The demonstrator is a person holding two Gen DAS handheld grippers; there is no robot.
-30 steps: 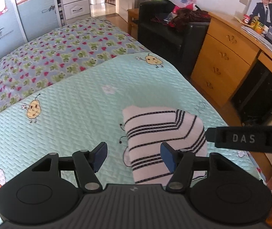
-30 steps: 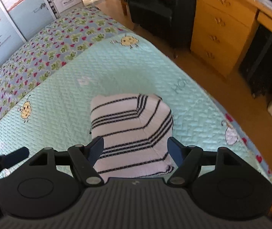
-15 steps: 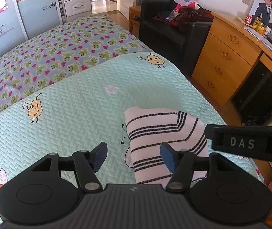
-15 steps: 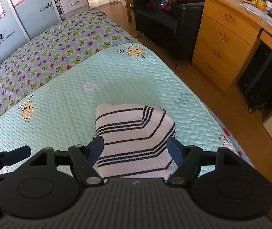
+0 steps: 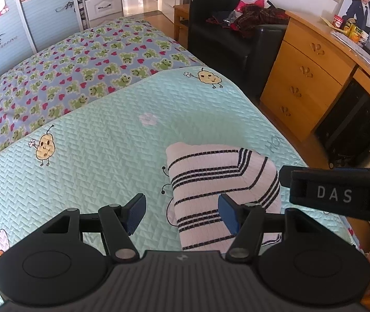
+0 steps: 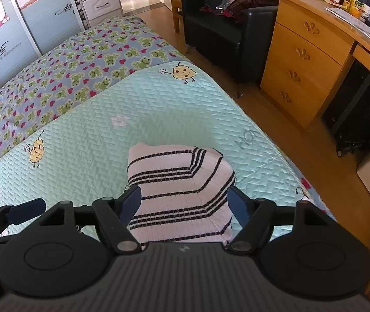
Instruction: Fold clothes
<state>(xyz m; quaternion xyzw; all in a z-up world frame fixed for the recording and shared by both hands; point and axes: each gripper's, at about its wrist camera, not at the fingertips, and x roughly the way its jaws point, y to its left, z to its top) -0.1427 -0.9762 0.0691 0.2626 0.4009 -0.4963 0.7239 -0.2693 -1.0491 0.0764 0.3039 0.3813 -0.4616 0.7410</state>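
Note:
A folded white garment with dark stripes point(image 5: 218, 182) point(image 6: 179, 189) lies on the mint quilted bedspread point(image 5: 101, 135) point(image 6: 159, 109), near the bed's right edge. My left gripper point(image 5: 181, 212) hovers above and to the near left of it, open, nothing between its blue pads. My right gripper point(image 6: 183, 206) hangs open over the garment's near end, not touching it. In the left wrist view the right gripper's finger point(image 5: 341, 195) juts in from the right. The left gripper's fingertip point(image 6: 26, 208) shows at the left of the right wrist view.
A frog-and-heart patterned blanket point(image 5: 68, 70) covers the far half of the bed. Right of the bed are wood floor point(image 6: 328, 171), a black armchair point(image 5: 231, 41) with clothes on it, and an orange wooden dresser and desk point(image 5: 309, 78). Wardrobe doors point(image 5: 29, 7) stand at the back left.
Both grippers have drawn back and risen a little from the folded garment, staying open. The garment has not moved.

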